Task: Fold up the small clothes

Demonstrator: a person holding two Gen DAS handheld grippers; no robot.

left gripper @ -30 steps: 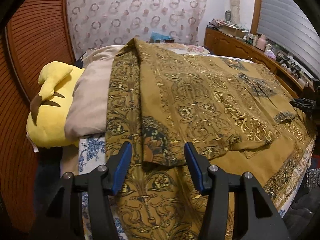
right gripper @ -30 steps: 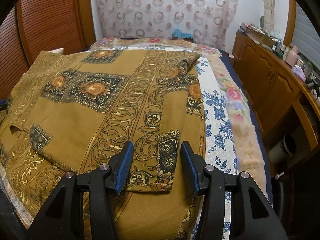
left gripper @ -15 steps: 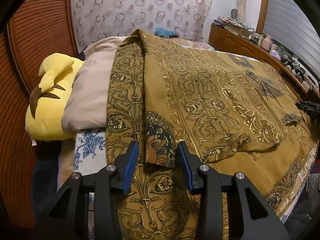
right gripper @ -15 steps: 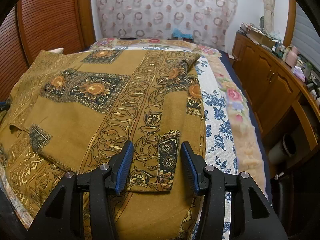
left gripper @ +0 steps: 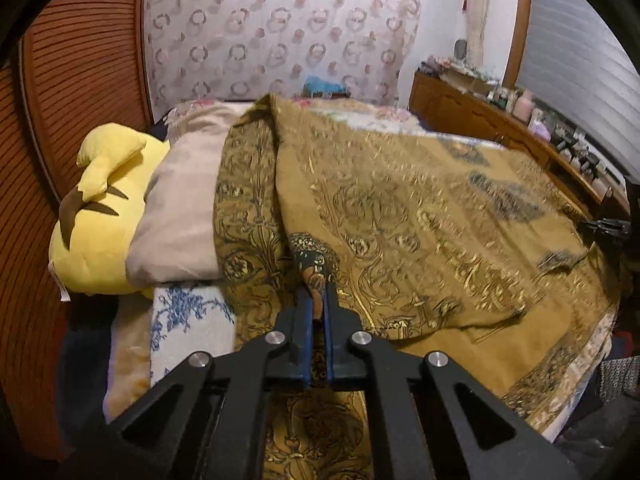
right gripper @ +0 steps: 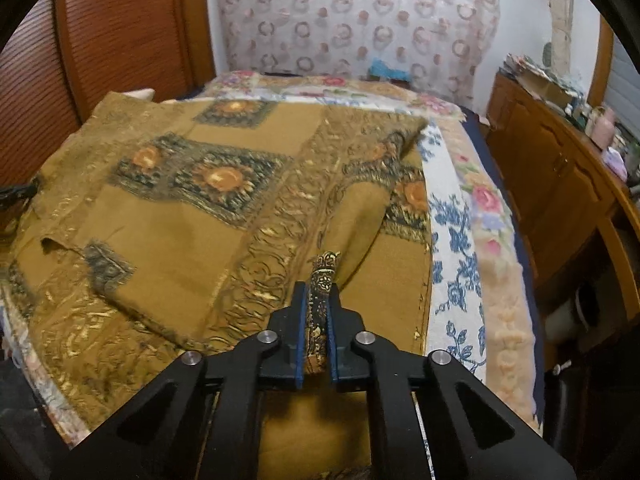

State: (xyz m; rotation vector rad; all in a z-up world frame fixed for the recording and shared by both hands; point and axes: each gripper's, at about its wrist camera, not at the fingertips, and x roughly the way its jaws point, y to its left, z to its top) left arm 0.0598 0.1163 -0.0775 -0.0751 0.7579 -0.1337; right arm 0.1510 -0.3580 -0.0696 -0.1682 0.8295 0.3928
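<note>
A mustard-brown patterned garment [left gripper: 400, 216] lies spread over the bed, its upper layer folded across the lower one. In the left wrist view my left gripper [left gripper: 318, 300] is shut on the near corner of that upper layer, dark printed cloth pinched between its blue pads. In the right wrist view the same garment [right gripper: 192, 208] shows orange flower panels. My right gripper [right gripper: 319, 300] is shut on the other near corner, a bunched strip of patterned hem standing up between its pads. The right gripper's black tip [left gripper: 606, 226] shows at the far right of the left view.
A yellow plush toy [left gripper: 100, 220] and a beige pillow [left gripper: 180, 216] lie to the left on the bed. A blue-flowered sheet [right gripper: 452, 240] borders the garment on the right. A wooden dresser [right gripper: 560, 184] with clutter runs along the right wall. A slatted wooden panel [left gripper: 80, 80] stands at left.
Both grippers stood open over the garment's near corners; both have closed on the cloth, which now bunches between the pads. The left view edged slightly nearer the fold.
</note>
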